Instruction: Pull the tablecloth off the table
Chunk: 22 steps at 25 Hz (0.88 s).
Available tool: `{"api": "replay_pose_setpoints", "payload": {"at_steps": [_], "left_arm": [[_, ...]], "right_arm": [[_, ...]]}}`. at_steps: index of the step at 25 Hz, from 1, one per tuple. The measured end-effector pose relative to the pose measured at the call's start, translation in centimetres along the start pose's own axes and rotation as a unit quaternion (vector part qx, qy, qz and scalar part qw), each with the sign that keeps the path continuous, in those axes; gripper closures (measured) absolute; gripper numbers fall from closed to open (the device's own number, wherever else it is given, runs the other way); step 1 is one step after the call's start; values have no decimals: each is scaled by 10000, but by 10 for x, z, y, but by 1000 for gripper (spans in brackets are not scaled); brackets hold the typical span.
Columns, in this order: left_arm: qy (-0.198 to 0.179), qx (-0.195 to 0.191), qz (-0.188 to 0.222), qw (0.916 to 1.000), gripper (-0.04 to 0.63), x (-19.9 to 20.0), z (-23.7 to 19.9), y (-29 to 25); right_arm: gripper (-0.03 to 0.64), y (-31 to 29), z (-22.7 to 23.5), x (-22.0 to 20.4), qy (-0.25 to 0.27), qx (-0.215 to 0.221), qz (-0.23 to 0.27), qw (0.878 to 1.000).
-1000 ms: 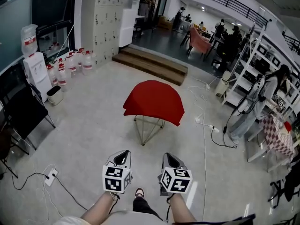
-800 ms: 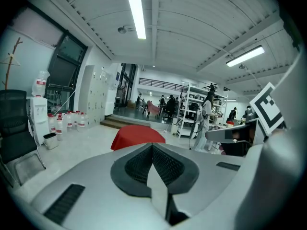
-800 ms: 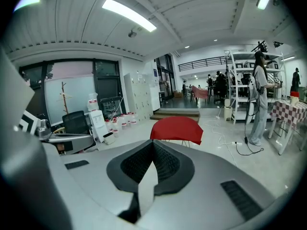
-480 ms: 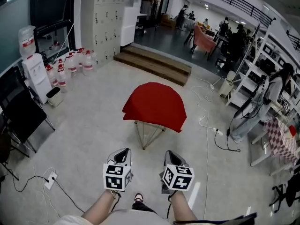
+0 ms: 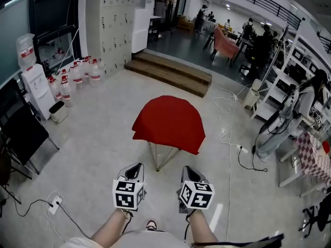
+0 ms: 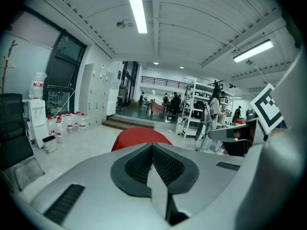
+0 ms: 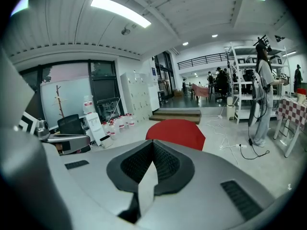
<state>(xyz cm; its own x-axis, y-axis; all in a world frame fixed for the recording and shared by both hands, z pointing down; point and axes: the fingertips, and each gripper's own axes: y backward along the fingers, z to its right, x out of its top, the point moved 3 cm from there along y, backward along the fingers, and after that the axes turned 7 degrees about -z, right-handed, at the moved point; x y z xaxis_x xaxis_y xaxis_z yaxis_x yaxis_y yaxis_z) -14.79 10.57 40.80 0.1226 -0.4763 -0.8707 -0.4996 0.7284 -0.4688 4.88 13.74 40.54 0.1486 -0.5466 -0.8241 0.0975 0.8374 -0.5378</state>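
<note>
pale speckled floor (image 5: 103, 138), wide open hall. the red tablecloth (image 5: 169, 122) lies draped over a small desk in the middle of the floor, straight ahead of both claws and well apart from them. the cloth covers the whole top and hangs down on all sides. only the thin wire legs (image 5: 160, 156) show under it.

left claw (image 5: 134, 168) pressed together, nothing between the ribbed pads. right claw (image 5: 188, 170) the same: pressed together and empty. both are held low and side by side over the floor, pointing at the desk. bare forearms run back from them to the bottom edge of the head view.

room:
- far side: a low wooden step (image 5: 168, 74) leads up to a darker area with people and chairs.
- left wall: grey lockers (image 5: 106, 19), a row of water bottles (image 5: 77, 74), a water dispenser (image 5: 32, 79), a small bin (image 5: 58, 111).
- near left: a black folding chair (image 5: 23, 133) and a power strip (image 5: 53, 200) with its cord on the floor.
- right: white metal shelving (image 5: 274, 81), a person (image 5: 289, 112) standing by it, loose cables (image 5: 227, 133) across the floor, a checked cloth (image 5: 313, 154) on another stand at the edge.
</note>
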Motion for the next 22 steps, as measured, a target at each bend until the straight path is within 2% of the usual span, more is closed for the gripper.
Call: {"api": "replay_pose_setpoints", "payload": {"at_steps": [14,22], "left_arm": [[-8,146,-35,9999,578,31,-4,-65],[-62,232,-110,9997,578,37,-6,-81]], "right_arm": [[592,-55,43,38,-40,54,-18,10000],[592,-73,58,45,-129,109,-62,9998]]}}
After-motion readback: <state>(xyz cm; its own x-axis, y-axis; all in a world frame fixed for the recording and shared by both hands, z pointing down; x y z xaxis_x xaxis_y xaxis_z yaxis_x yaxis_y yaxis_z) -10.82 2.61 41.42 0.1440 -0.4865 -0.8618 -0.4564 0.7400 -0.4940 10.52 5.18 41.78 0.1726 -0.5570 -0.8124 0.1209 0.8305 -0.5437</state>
